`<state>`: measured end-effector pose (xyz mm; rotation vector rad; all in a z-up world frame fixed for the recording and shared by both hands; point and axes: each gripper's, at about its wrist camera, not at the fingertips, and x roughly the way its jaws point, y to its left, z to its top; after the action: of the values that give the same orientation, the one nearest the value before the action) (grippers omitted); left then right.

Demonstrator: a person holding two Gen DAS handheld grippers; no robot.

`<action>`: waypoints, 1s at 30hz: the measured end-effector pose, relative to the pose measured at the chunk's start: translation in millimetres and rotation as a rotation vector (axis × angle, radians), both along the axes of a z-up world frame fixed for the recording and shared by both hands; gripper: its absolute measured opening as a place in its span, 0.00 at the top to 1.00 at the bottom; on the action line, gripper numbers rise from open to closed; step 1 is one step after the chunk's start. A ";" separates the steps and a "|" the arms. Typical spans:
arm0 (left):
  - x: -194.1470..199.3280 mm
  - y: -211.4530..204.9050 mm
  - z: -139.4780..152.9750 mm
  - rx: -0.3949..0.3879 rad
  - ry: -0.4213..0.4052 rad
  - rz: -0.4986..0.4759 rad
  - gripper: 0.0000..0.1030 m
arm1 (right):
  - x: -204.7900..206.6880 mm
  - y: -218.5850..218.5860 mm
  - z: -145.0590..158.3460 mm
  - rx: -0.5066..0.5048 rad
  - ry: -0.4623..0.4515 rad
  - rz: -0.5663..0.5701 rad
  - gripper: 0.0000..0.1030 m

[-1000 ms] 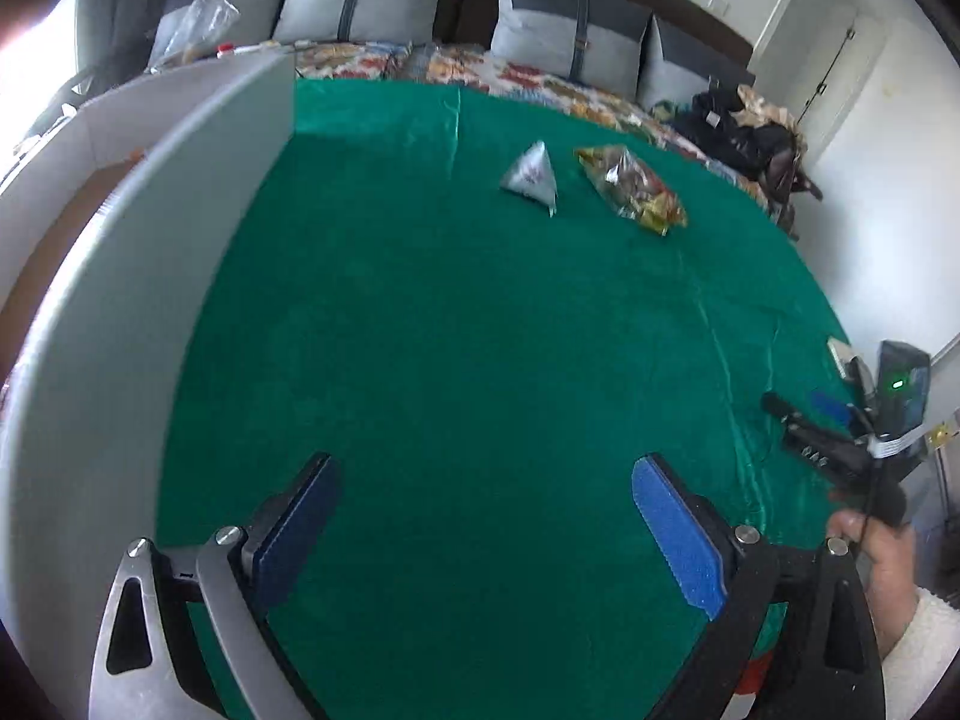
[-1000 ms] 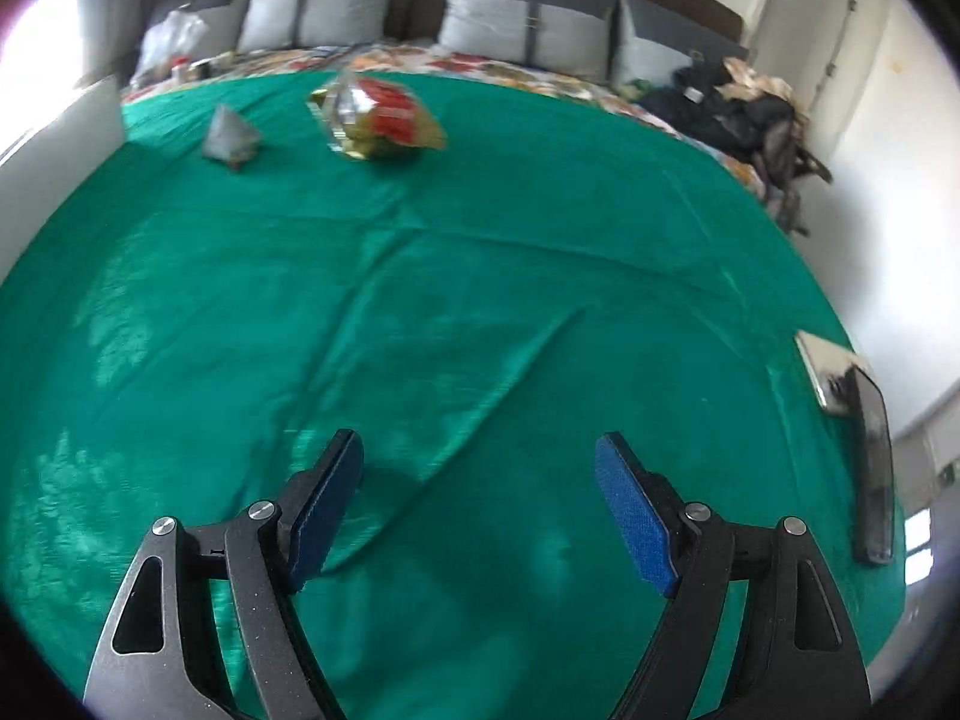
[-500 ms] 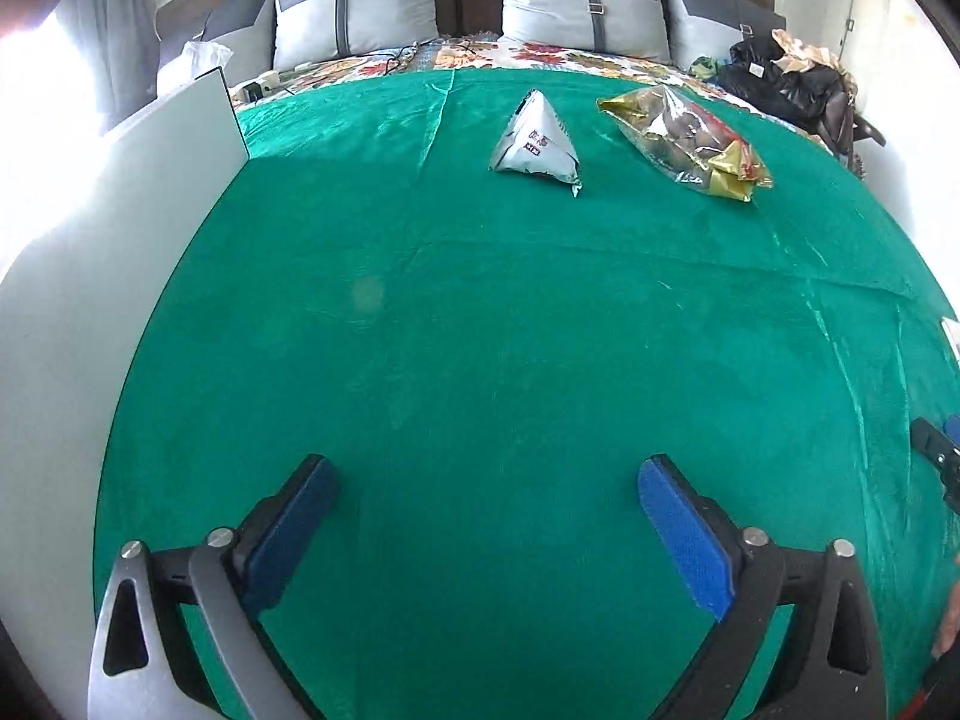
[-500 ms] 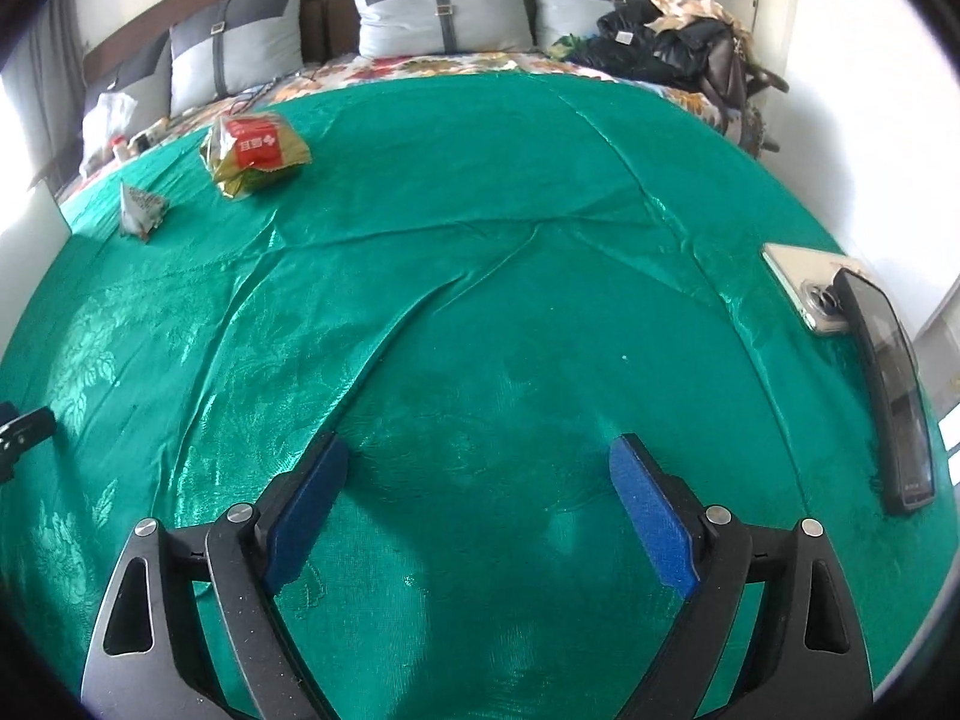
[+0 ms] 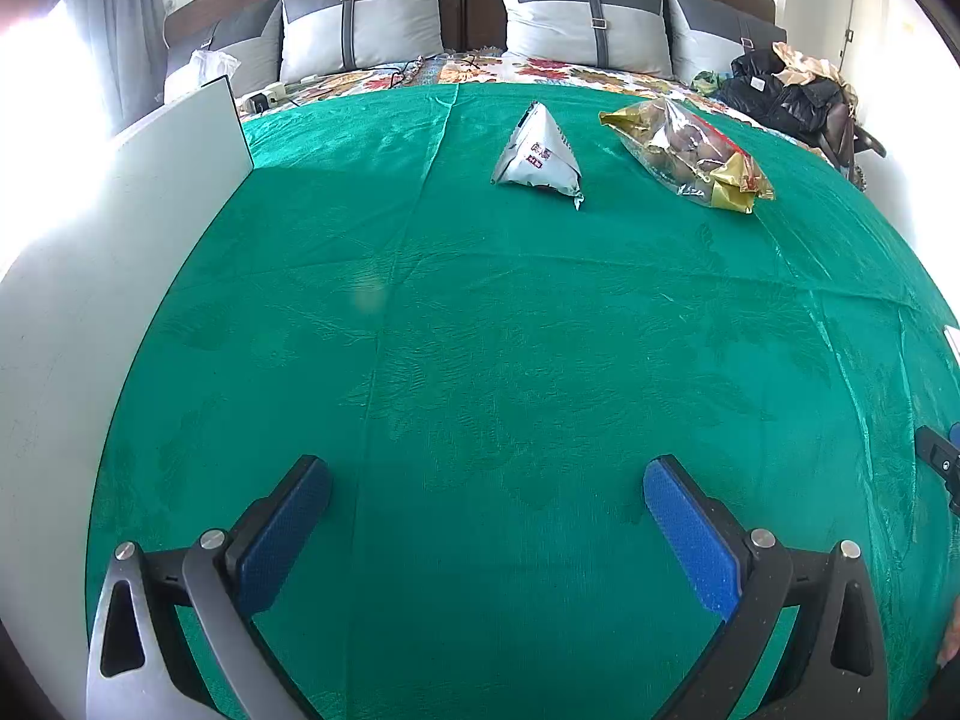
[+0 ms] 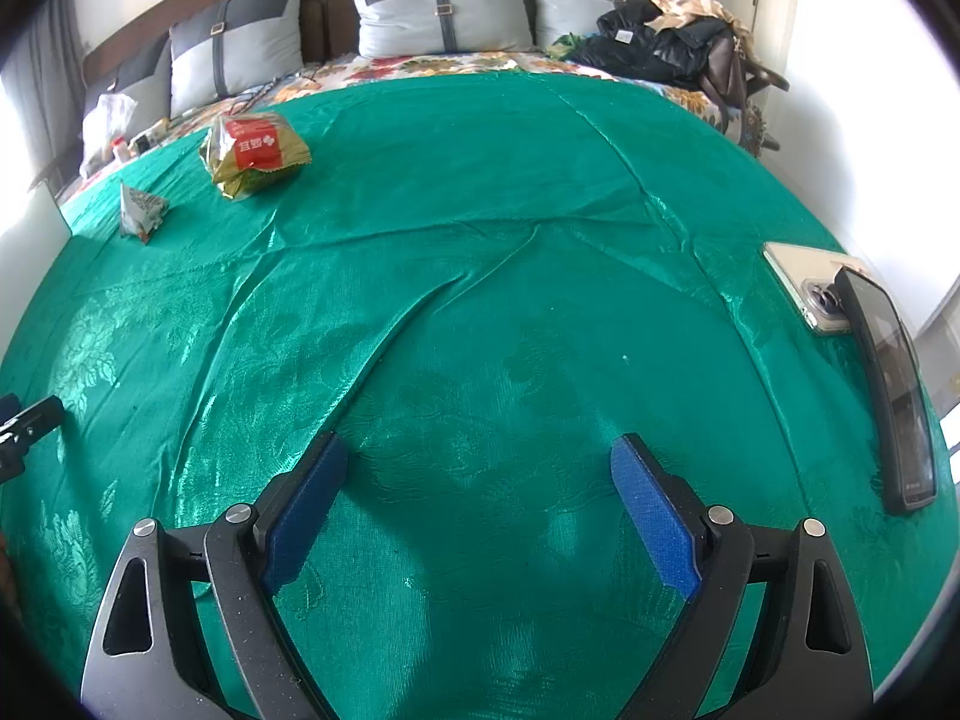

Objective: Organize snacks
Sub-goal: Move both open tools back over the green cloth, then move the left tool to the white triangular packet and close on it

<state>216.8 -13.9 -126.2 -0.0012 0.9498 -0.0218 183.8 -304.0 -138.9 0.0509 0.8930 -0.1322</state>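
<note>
Two snacks lie at the far side of the green cloth (image 5: 480, 330): a small white pyramid packet (image 5: 538, 156) and, to its right, a clear and gold bag of snacks (image 5: 690, 153). The right wrist view shows the same bag (image 6: 255, 153) with its red label up and the pyramid packet (image 6: 139, 210) far to the upper left. My left gripper (image 5: 487, 486) stands open above bare cloth, well short of both snacks. My right gripper (image 6: 480, 462) is open too, with only the green cloth (image 6: 480, 240) between its blue pads.
A white box wall (image 5: 120, 228) runs along the left edge of the cloth. Two phones lie at the right edge, a light one (image 6: 807, 288) and a dark one (image 6: 891, 384). Grey pillows (image 5: 576, 18) and a heap of dark bags (image 5: 780, 96) lie beyond.
Both views swung since a second ago: the left one turned away from the white wall toward the snacks, the right one turned right, bringing the phones closer. The right jaws widened a little. Both held still lately.
</note>
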 end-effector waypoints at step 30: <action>185.8 -19.7 1.6 -0.004 0.021 0.026 0.01 | -5.2 10.5 -6.1 0.010 0.002 0.010 0.07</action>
<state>402.6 -33.6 -124.6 -0.0170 0.9708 0.0003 178.6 -293.4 -145.0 0.0554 0.8957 -0.1189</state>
